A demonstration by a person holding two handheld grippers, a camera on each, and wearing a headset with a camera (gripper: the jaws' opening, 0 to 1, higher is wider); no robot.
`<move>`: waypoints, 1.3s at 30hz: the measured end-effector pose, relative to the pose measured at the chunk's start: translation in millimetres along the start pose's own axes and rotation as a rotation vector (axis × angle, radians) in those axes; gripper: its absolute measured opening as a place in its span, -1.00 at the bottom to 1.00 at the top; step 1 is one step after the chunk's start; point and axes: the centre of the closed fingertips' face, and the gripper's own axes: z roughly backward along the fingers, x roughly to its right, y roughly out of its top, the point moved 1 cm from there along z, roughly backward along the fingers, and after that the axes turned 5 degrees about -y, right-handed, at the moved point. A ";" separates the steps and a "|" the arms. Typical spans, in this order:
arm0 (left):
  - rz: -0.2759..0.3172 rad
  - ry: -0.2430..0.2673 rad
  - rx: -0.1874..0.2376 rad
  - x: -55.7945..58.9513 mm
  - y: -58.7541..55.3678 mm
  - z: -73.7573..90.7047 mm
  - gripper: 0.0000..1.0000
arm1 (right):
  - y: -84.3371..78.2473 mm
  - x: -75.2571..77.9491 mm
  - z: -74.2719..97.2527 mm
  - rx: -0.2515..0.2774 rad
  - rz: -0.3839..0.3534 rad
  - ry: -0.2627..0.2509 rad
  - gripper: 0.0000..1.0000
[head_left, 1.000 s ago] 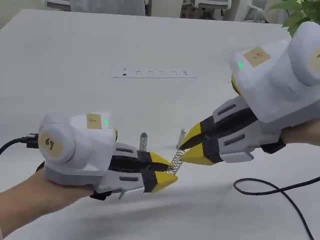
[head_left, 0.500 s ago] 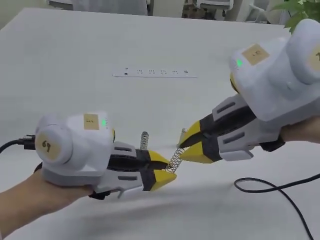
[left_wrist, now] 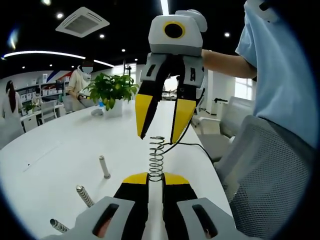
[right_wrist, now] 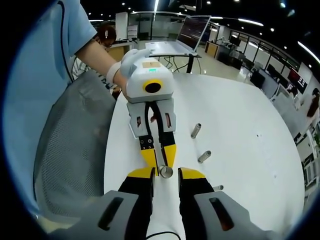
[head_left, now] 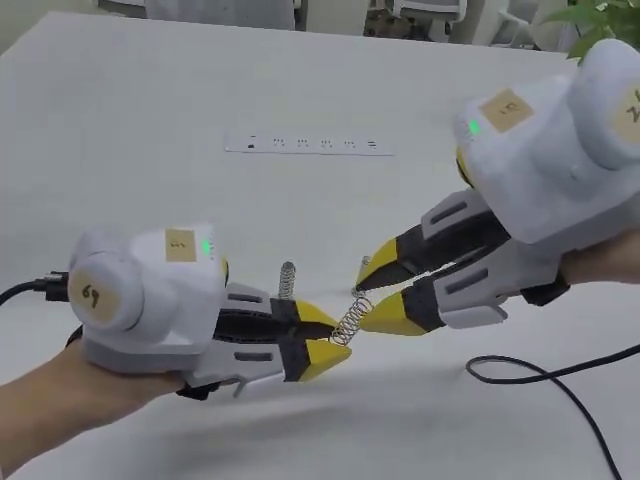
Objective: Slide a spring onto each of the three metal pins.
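Observation:
A small steel spring (head_left: 349, 320) spans the gap between the two grippers above the white table (head_left: 150, 120). My left gripper (head_left: 343, 342) is shut on its lower end; in the left gripper view the spring (left_wrist: 156, 157) rises from the yellow tips of my left gripper (left_wrist: 156, 177). My right gripper (head_left: 360, 308) comes in from the right, open, with its jaws spread around the spring's upper end without touching it, as the view of the right gripper (left_wrist: 157, 138) from the left one also shows. A bare pin (left_wrist: 104, 166) stands on the table. Two pins (left_wrist: 84, 195) (left_wrist: 59, 226) carry springs.
A white power strip (head_left: 310, 146) lies flat farther back on the table. A black cable (head_left: 540, 378) loops near the front right, and another cable (head_left: 20, 290) trails off to the left. A potted plant (head_left: 590, 30) stands at the far right corner.
My right gripper's jaws have parted and let go of the spring's upper end. The left gripper stays shut on the spring and has hardly moved.

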 end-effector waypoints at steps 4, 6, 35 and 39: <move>-0.001 0.000 -0.002 0.2 0.0 0.5 -0.97 | -0.8 1.3 0.2 -0.018 0.020 0.006 -0.61; -0.002 0.001 -0.007 0.3 -0.8 1.3 -0.97 | -3.7 2.0 -0.5 -0.035 0.032 0.014 -0.59; -0.009 -0.004 -0.038 8.4 -2.3 7.5 -0.97 | -3.4 -11.4 -19.7 -0.111 0.168 0.131 -0.69; -0.007 -0.007 -0.040 8.8 -3.1 7.3 -0.97 | -4.2 -13.9 -21.9 -0.112 0.169 0.138 -0.69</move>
